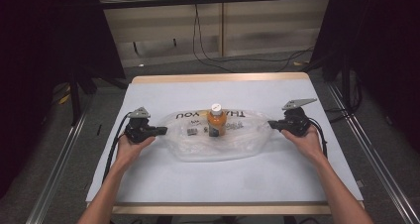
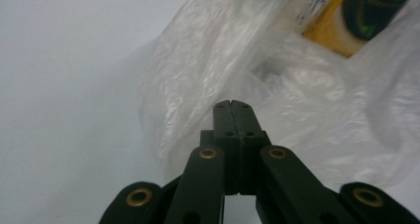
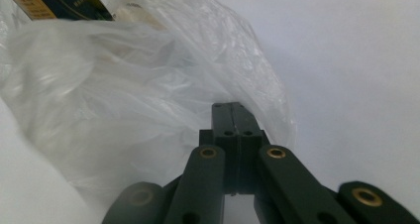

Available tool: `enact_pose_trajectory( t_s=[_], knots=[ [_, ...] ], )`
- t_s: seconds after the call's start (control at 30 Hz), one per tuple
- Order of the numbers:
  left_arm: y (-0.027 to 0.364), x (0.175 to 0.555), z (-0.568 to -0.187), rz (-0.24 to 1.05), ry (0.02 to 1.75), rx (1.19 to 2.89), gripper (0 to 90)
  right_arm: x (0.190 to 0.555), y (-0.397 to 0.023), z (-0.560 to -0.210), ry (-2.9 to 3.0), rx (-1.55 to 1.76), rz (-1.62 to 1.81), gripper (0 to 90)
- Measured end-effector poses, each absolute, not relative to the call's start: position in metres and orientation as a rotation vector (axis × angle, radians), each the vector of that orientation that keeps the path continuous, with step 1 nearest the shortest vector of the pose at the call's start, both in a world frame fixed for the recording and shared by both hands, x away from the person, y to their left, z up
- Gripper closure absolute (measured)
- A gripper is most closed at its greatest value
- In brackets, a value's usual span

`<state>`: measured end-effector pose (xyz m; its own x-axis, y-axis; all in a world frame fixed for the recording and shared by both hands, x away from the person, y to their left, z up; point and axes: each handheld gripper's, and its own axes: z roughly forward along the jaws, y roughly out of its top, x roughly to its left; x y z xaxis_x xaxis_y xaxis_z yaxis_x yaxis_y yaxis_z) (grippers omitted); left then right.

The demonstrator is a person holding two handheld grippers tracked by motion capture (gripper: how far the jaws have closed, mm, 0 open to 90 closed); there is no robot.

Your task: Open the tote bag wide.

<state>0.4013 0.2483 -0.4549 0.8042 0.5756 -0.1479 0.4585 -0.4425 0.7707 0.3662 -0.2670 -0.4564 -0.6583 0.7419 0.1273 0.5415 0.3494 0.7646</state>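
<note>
Left gripper (image 1: pixel 161 131) sits at the left end of the clear plastic bag (image 1: pixel 198 147), jaws pressed together with their tips against the bag film; whether any film is pinched cannot be told. The bag lies flat mid-table on the white table cover (image 1: pixel 148 179), printed lettering along its far edge. An orange bottle (image 1: pixel 216 121) with a white cap stands inside the bag at centre, small dark items just left of it. Right gripper (image 1: pixel 272 125) meets the bag's right end, jaws likewise clenched together at the film (image 3: pixel 148 110).
</note>
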Motion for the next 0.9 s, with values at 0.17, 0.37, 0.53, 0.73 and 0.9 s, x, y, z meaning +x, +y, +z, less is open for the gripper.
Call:
enact_pose_trajectory(
  t_s=[0.17, 0.37, 0.53, 0.73, 0.9],
  knots=[
    [0.253, 0.385, -0.443, 0.174, 0.713, 2.084, 90.0, 0.359, -0.27, -0.444, 2.343, 1.133, 1.272, 90.0],
    [0.24, 0.375, -0.433, 0.175, 0.657, 2.086, 90.0, 0.352, -0.272, -0.425, 2.295, 1.111, 1.332, 90.0],
    [0.215, 0.374, -0.428, 0.153, 0.603, 2.107, 90.0, 0.356, -0.263, -0.409, 2.319, 1.068, 1.346, 90.0],
    [0.18, 0.378, -0.419, 0.123, 0.545, 2.174, 90.0, 0.374, -0.238, -0.391, 2.38, 0.983, 1.357, 90.0],
    [0.152, 0.387, -0.416, 0.117, 0.522, 2.235, 90.0, 0.396, -0.209, -0.394, 2.557, 0.926, 1.282, 90.0]
  ],
)
